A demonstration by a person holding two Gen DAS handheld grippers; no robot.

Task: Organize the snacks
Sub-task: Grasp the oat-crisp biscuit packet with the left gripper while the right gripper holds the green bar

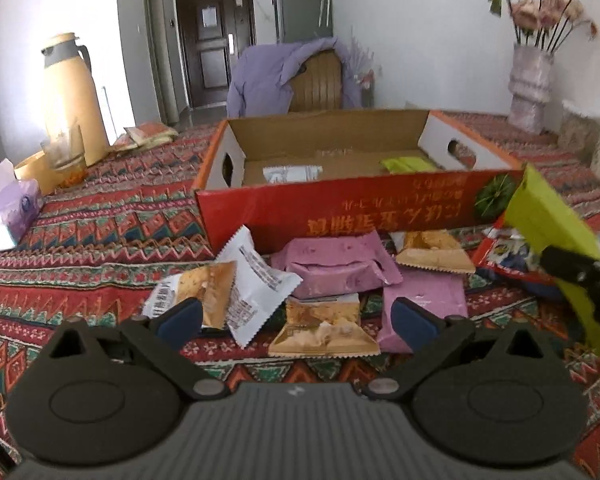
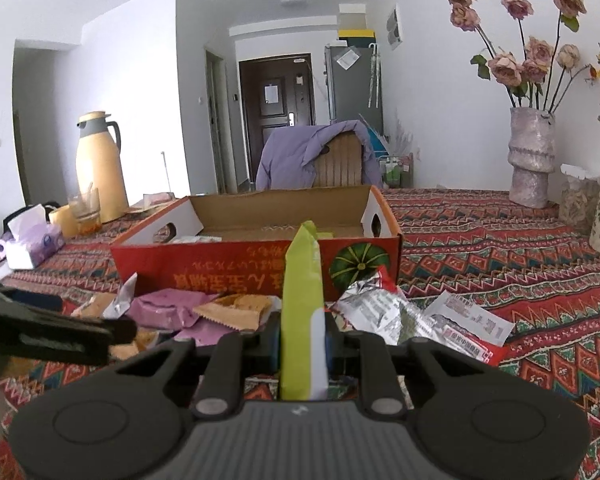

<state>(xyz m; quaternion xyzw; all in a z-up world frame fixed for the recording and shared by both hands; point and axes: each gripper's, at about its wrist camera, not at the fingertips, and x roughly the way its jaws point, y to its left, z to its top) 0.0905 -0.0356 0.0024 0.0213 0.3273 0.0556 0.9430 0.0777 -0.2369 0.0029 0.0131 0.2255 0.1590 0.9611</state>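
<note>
While the left gripper hangs low over the patterned tablecloth with its blue-padded fingers spread wide and nothing between them, the right gripper has its fingers pressed tight against a lime-green snack packet, which stands on edge and points toward the box. In the left wrist view that same packet shows at the right edge, tilted, raised above the loose snacks.

Just ahead of the left gripper lies the heap: a tan cracker packet nearest, a white wrapper leaning on another tan packet to its left, and two pink packets, one flat by the right finger and one puffed up behind it. A further tan packet sits touching the foot of the box, and a red packet lies under the green one. From the right wrist, a crumpled silver-and-red wrapper lies just to the right of the held packet.

Behind the heap stands the open red cardboard box, with a white packet and a green packet lying on its floor.

Farther back on the table are a tissue pack, a glass, a yellow thermos jug and a vase of pink roses. Beyond the table a chair draped with a purple jacket faces a dark door.
</note>
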